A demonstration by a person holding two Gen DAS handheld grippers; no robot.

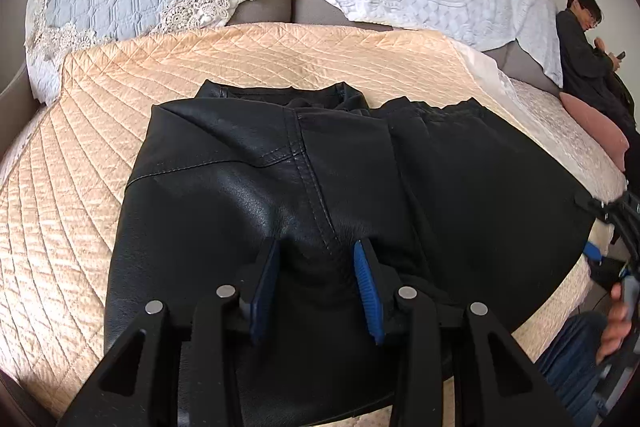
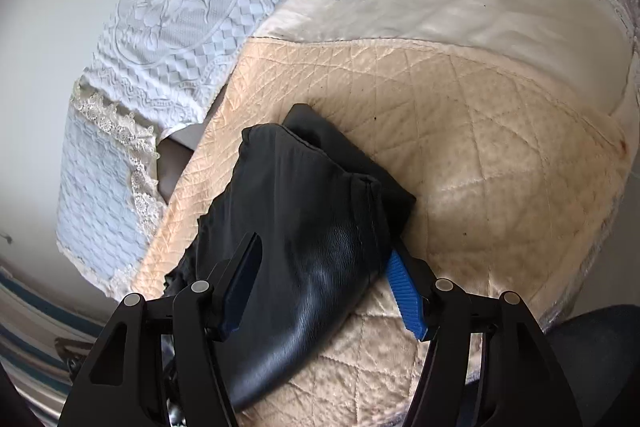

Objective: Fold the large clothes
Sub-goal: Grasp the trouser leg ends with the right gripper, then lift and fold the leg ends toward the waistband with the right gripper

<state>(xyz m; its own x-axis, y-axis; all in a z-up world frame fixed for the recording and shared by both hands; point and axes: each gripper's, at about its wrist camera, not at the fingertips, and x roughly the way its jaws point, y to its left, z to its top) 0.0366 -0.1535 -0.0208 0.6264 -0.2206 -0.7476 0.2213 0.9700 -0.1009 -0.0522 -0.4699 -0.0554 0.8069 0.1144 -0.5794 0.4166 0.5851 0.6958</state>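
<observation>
I have a black leather jacket [image 1: 248,195] lying spread on the peach quilted bedcover [image 1: 72,211], near edge towards me, collar end on the far side. By its sheen and thick seams I judge it heavy for a garment, supple rather than stiff, and rather slick on the outside, so a thin pinch could slide off. It should drape in broad folds, not crisp ones. The best holds look to be the stitched seams and the hem edges, where the layers are doubled and give the pads something to bite.

My left tool [image 1: 316,283] sits low over the near middle of the jacket, its jaws partly apart and standing either side of the vertical seam. A hump of leather rises between the blue pads, but I cannot tell whether they press on it.

My right tool [image 2: 320,275] is at the jacket's right end, jaws wide. A rounded fold of leather [image 2: 304,227] lies between them; the right pad is at or just under the fold's edge, and the left pad stands beside it. I see no firm clamp there, so I read it as not gripping.
</observation>
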